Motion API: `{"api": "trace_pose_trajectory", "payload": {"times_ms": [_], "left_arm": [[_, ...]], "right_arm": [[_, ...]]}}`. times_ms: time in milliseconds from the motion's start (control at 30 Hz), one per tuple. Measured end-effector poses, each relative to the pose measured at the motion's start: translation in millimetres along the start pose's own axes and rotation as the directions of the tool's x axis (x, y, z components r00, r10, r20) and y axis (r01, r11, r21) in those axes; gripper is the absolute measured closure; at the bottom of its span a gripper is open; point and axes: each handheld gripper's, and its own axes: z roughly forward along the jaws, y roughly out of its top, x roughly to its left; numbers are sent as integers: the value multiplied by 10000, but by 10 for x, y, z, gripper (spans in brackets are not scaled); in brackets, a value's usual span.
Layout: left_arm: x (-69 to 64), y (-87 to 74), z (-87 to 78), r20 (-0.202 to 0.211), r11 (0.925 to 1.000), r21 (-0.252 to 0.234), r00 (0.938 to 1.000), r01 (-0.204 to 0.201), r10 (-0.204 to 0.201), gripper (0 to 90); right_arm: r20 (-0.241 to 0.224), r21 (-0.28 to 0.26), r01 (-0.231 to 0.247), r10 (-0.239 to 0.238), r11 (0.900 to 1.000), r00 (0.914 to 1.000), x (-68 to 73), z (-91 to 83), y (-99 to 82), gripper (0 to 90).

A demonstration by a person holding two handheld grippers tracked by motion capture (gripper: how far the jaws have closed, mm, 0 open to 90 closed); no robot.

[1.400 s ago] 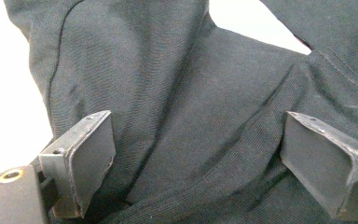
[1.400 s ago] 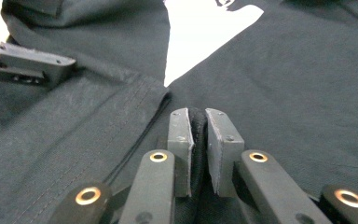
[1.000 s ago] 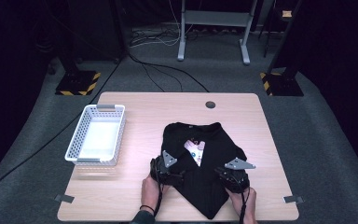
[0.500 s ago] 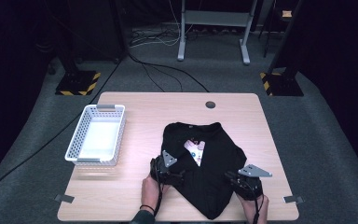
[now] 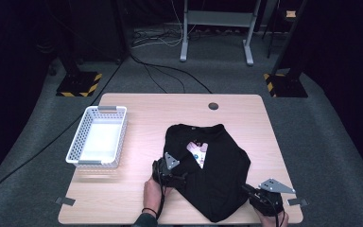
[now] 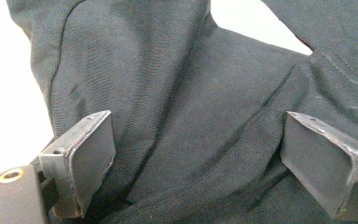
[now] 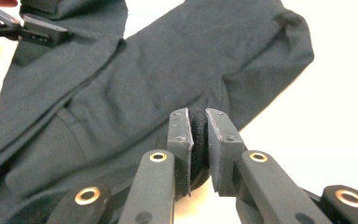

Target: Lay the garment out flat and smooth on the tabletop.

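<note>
Scene: a person at a wooden desk (image 5: 137, 198) works a black shirt (image 5: 217, 170) with a claw in each hand.
Shirt: spread across the desk's right half, crumpled and partly folded, a pale printed patch (image 5: 198, 152) showing near its middle.
Left claw (image 5: 182, 178): at the shirt's left edge, jaws standing wide apart; in the left claw view (image 6: 196, 163) the dark cloth lies between the two pads (image 6: 91, 154) with neither pressing on it.
Right claw (image 5: 246, 190): at the desk's near right corner, jaws drawn together on a bunched fold of the shirt; in the right claw view (image 7: 199, 149) the cloth is pinched between the pads.
Hands: the left hand (image 5: 154, 194) comes in from the bottom edge of the high view; the right hand sits at the bottom right.
Basket: a white mesh basket (image 5: 80, 142) stands on the desk's left side, well apart from the shirt.
</note>
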Motion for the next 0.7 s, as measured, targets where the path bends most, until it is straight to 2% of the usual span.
{"api": "trace_pose_trajectory", "payload": {"times_ms": [233, 433, 633, 667, 700], "left_arm": [[1, 0, -1, -24, 10000, 12, 10000, 5, -5, 107], [1, 0, -1, -28, 10000, 7, 10000, 5, -5, 107], [2, 1, 1, -28, 10000, 3, 10000, 16, -16, 107], [3, 1, 1, -30, 10000, 3, 10000, 19, -19, 106], [2, 1, 1, -32, 10000, -3, 10000, 23, -23, 107]], "right_arm": [[164, 25, -270, 269, 9996, 9995, -100, -114, -167, 801], [332, 155, -360, 355, 9992, 9988, -126, -188, -284, 767], [447, 7, -568, 567, 9984, 9974, -189, -366, -364, 602], [520, 10, -596, 595, 9982, 9969, -216, -388, -361, 531], [597, 16, -585, 583, 9983, 9965, -242, -395, -353, 503]]}}
